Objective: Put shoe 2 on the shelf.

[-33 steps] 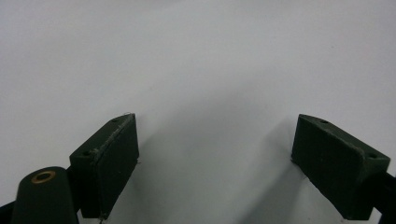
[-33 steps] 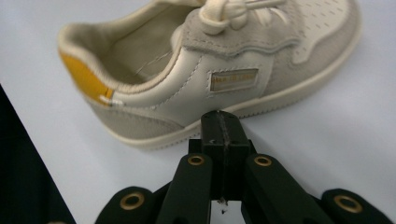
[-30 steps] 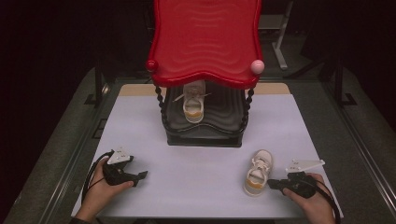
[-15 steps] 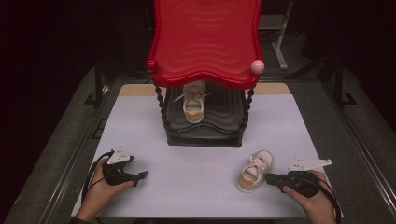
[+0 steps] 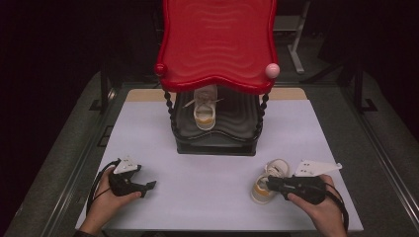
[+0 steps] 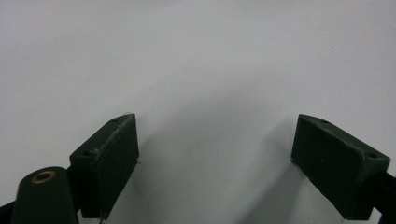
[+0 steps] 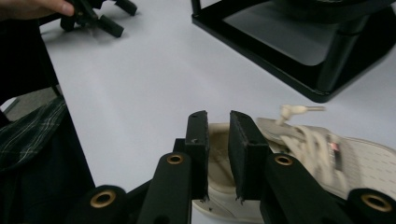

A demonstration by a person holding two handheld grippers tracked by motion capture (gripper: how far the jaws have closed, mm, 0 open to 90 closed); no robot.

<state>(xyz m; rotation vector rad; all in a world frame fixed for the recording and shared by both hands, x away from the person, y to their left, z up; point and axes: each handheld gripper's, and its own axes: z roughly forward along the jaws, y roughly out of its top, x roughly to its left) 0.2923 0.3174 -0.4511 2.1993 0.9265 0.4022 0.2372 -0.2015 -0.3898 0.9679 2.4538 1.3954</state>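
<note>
Right claw [image 5: 271, 183]: you hold it low at the near right of the bench, pointing left. In the right gripper view [image 7: 217, 140] its two jaws stand close together, clamped on the heel rim of the shoe, with a thin strip of the rim between them.
Shoe in your grip [image 5: 267, 180]: a small pale shoe with a tan sole, on the bench surface at the near right, toe turned toward the stand. In the right gripper view [image 7: 299, 154] its laces lie loose across the top and one lace end sticks out toward the stand.
Left claw [image 5: 148, 186]: you hold it at the near left of the bench, pointing right, well apart from the shoe. In the left gripper view [image 6: 215, 163] its jaws stand wide apart with bare bench between them, gripping nothing.
Your hands: the left hand [image 5: 106, 197] wraps the left claw's handle; the right hand [image 5: 321, 205] wraps the right one.
Stand [image 5: 216, 136]: a black two-level rack with beaded posts in the middle of the bench, beyond both claws.
Red top [image 5: 217, 42]: a wavy-edged red tray on top of the stand, with a pink knob [image 5: 272, 70] at its front right corner.
Second shoe [image 5: 204, 109]: a matching pale shoe on the stand's black shelf under the red top, toe toward you.
Bench [image 5: 212, 187]: a pale sheet covers it.
</note>
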